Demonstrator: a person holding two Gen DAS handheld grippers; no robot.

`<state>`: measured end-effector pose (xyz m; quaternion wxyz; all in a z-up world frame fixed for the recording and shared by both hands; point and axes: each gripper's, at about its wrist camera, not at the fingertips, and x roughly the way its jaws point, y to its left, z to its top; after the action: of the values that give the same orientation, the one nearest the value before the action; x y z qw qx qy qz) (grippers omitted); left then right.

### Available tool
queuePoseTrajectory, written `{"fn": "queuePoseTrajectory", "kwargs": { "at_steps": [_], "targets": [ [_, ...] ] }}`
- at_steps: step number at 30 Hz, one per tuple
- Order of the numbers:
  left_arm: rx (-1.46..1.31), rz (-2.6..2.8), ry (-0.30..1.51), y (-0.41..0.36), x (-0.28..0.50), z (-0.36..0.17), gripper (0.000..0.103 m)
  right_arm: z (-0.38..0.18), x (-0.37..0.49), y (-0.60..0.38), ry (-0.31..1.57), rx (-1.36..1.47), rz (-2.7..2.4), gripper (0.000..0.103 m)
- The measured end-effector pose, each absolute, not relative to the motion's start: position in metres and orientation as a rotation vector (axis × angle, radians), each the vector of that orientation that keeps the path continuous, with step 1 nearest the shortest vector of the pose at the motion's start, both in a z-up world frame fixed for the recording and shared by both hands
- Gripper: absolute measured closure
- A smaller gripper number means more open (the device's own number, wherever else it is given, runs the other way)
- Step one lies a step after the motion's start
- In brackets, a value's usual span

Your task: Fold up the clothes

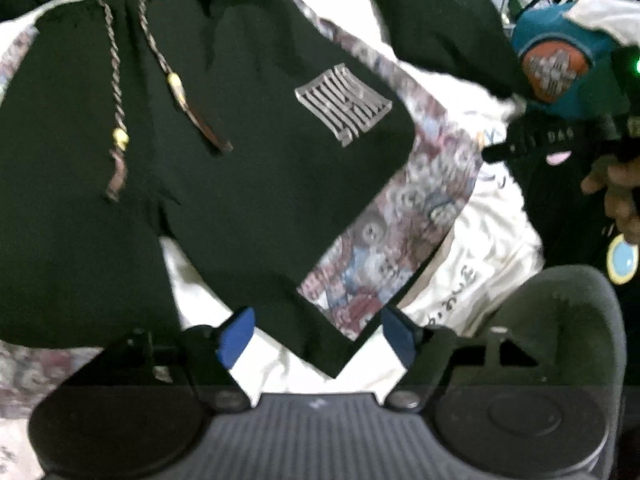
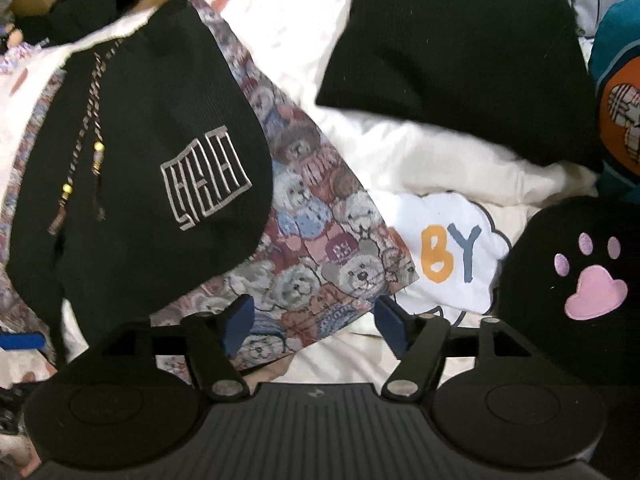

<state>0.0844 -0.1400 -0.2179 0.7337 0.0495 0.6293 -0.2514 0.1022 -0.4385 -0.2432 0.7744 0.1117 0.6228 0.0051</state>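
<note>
Black shorts with braided drawstrings and a grey embroidered logo lie flat on a teddy-bear print cloth. My left gripper hangs open just above the lower corner of a shorts leg, its blue pads clear of the fabric. In the right wrist view the same shorts lie at the left. My right gripper stands open over the edge of the teddy-bear cloth, with nothing between its pads.
White bedding lies underneath. A black knit garment sits at the back, a white garment with a "BY" cloud print in the middle, a black piece with a pink paw at the right, a teal garment beyond. A hand shows at the right.
</note>
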Motion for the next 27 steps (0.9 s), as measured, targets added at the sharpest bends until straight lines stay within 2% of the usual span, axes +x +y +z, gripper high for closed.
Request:
{"fn": "queuePoseTrajectory", "kwargs": {
  "at_steps": [2,5,8,19,27],
  "targets": [
    [0.111,-0.537,1.363,-0.133,0.091,-0.201,0.025,-0.235,0.102,-0.44,1.329,0.251,0.021,0.018],
    [0.103,-0.51,1.342,-0.122,0.1,-0.179,0.024,-0.222,0.1,-0.442,1.296,0.253,0.032,0.014],
    [0.068,-0.457,1.304,-0.102,0.113,-0.145,0.011,-0.211,0.099,-0.444,1.264,0.253,0.032,0.013],
    [-0.032,-0.314,1.267,-0.076,0.122,-0.08,0.011,-0.168,0.094,-0.438,1.165,0.221,0.112,0.006],
    [0.069,-0.365,1.237,-0.086,0.134,-0.053,0.011,-0.146,0.079,-0.428,1.104,0.211,0.094,0.003]
  ]
}}
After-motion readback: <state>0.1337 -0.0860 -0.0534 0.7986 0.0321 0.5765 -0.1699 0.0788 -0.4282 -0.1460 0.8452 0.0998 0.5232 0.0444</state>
